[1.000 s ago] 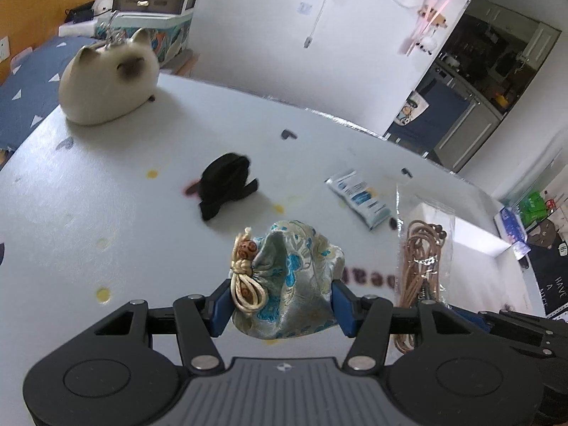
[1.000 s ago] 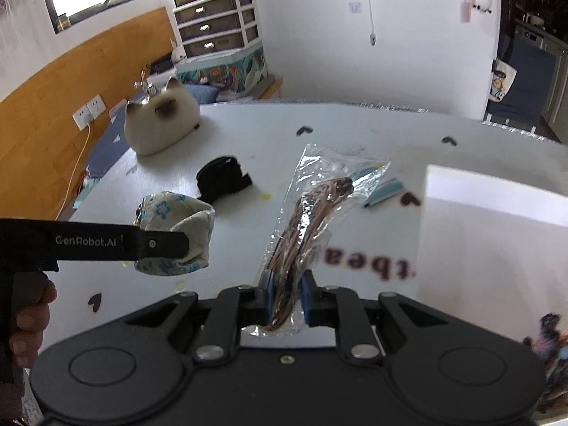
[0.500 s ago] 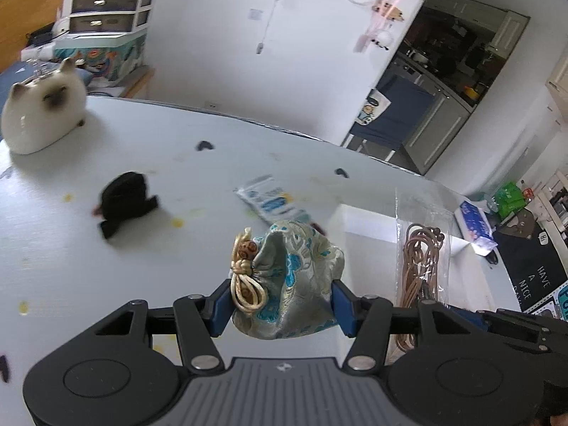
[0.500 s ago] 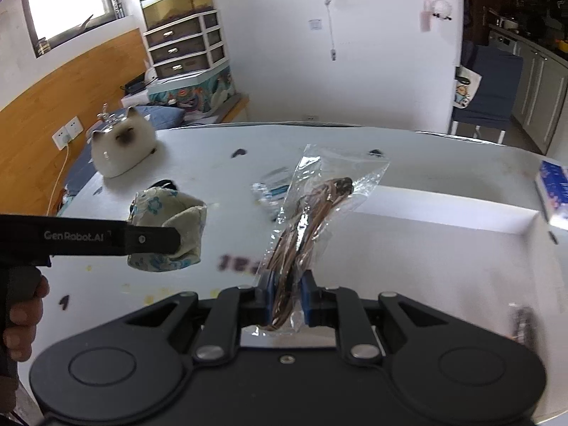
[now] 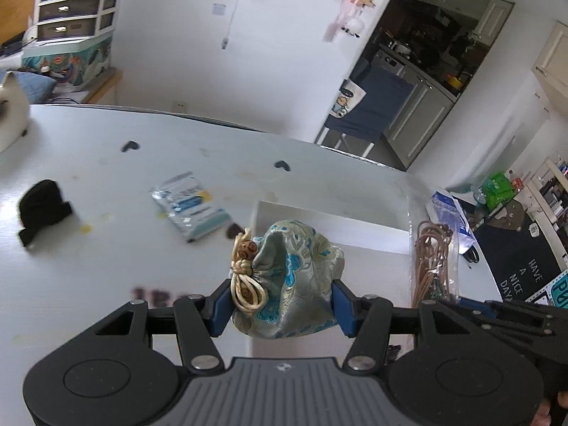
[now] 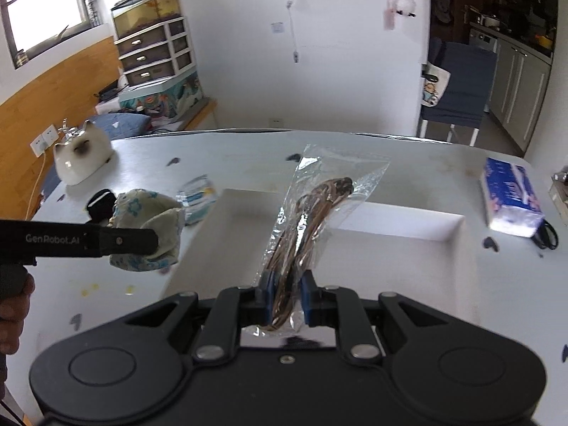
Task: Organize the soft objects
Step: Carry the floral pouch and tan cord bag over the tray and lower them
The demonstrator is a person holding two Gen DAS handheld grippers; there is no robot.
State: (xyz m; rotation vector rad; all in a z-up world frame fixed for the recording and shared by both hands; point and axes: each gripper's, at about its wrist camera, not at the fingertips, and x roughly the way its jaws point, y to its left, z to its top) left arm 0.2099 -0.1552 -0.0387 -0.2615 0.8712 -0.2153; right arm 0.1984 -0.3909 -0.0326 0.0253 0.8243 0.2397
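Note:
My left gripper [image 5: 282,303] is shut on a silk drawstring pouch [image 5: 294,280] with blue flowers and a gold cord, held above the near left edge of a white box [image 5: 319,218]. The pouch also shows in the right wrist view [image 6: 149,227]. My right gripper [image 6: 285,298] is shut on a clear plastic bag of brown cord [image 6: 312,213], held above the white box [image 6: 397,220]. The bag also shows in the left wrist view [image 5: 431,259].
On the white table lie a black fabric item [image 5: 41,206], a blue-white sachet [image 5: 190,206], a cat-shaped plush [image 6: 83,152] at the far left, and a tissue pack [image 6: 511,195] with black scissors [image 6: 546,234] at the right.
Both grippers have moved right with their loads, from over the bare table to over the white box. The cat plush and black item have slid left in view.

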